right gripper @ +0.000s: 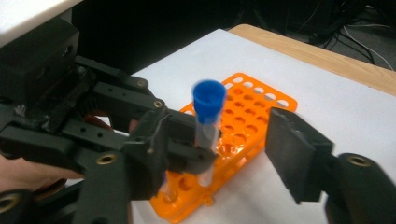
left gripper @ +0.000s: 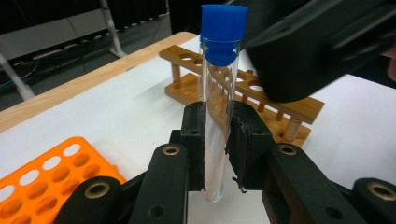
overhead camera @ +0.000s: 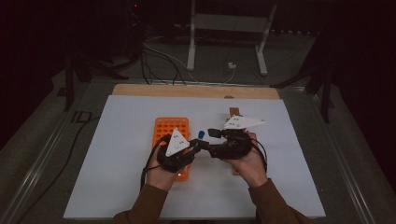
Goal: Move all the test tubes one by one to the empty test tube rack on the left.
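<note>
- Blue-capped glass test tube is standing upright between the left gripper's jaws, which are pressing on its lower half; the rounded bottom is hanging just below the pads, clear of the white tabletop.
- Left jaws are shut on the tube. In the right gripper view the same tube is showing with its cap standing well above those jaws.
- Right gripper is standing open: its near pad is lying close beside the tube, its far pad is well apart from the glass, and neither is pressing on it. Judgement: the tube is passing from right to left, and the left side is now carrying it alone.
- Orange plastic rack is lying directly beneath and behind the held tube as seen along the right jaws; along the left jaws it is sitting low and to the side. Its holes, as far as visible, are empty.
- Wooden rack is standing beyond the left jaws, behind the tube, holes also looking empty.
- High view: both hands are meeting near the middle of the tabletop, left gripper over the near end of the orange rack, right gripper just beside it.
- Progress, as judged: pickup and handover are looking done; seating the tube in a rack hole is remaining. Which rack is intended I cannot tell.
- Still needed: right jaws backing off, left jaws lowering the tube bottom-first into a hole.
</note>
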`<state>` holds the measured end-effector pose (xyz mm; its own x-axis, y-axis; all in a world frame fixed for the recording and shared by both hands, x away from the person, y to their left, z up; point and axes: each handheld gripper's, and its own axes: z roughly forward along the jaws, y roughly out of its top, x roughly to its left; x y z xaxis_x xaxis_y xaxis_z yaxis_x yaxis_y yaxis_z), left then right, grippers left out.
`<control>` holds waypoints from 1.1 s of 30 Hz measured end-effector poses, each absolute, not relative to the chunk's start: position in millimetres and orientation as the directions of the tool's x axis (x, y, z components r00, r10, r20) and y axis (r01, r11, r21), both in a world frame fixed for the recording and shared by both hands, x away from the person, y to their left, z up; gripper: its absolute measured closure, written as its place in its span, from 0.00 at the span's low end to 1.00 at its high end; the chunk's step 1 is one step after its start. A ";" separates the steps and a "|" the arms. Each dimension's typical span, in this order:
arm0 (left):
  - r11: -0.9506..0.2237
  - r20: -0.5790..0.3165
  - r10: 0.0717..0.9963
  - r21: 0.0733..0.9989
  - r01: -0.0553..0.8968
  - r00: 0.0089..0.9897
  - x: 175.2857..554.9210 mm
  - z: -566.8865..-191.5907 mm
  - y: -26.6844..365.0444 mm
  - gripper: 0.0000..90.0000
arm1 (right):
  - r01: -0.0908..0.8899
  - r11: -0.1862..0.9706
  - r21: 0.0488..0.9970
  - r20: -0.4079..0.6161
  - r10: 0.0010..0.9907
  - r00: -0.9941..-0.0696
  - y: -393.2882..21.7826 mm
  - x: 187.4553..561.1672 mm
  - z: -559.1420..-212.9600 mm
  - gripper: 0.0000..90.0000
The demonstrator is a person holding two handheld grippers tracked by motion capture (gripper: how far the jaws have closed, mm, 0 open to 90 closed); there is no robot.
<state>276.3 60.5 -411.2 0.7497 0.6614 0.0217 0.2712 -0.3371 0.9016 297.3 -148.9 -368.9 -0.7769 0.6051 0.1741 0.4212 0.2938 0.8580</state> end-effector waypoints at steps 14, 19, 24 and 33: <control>-0.297 -0.011 0.687 0.908 0.294 0.727 280.0 -412.8 76.1 0.86 | 0.400 0.298 0.867 0.119 0.655 -0.746 -170.7 301.3 -379.5 0.15; -0.283 -0.020 0.696 0.911 0.300 0.718 279.6 -412.7 84.8 0.86 | 0.400 0.292 0.869 0.105 0.680 -0.726 -178.5 303.3 -387.2 0.06; -0.262 -0.036 0.708 0.914 0.310 0.706 278.2 -413.1 95.0 0.86 | 0.407 0.285 0.868 0.089 0.716 -0.692 -188.7 304.4 -393.5 0.02; -0.246 -0.057 0.714 0.913 0.326 0.698 273.7 -417.2 109.5 0.85 | 0.412 0.271 0.870 0.086 0.738 -0.669 -203.4 303.5 -399.4 0.00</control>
